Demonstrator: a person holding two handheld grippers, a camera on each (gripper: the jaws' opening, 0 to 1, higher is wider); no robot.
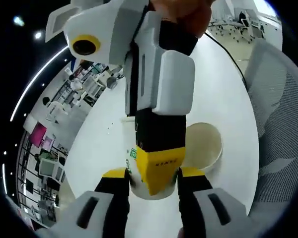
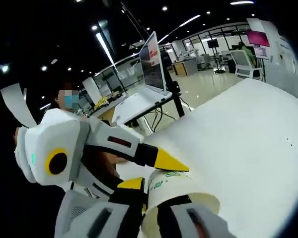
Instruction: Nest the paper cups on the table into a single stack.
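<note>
On white round worktop (image 1: 223, 104): smooth paper cup (image 1: 201, 144), cream inside, green print on wall, unreadable. Left tongs (image 1: 153, 179) clenched on its rim beside right tongs (image 1: 159, 119). Right tongs (image 2: 151, 206) gripping cup (image 2: 181, 201) wall; yellow wedge tips.

A grey mesh chair (image 1: 280, 124) stands just beside the white bench (image 1: 223, 94). Past the bench's far edge an open laptop (image 2: 151, 67) sits on a stand, with desks and ceiling lights (image 2: 103, 47) behind it across the office.
</note>
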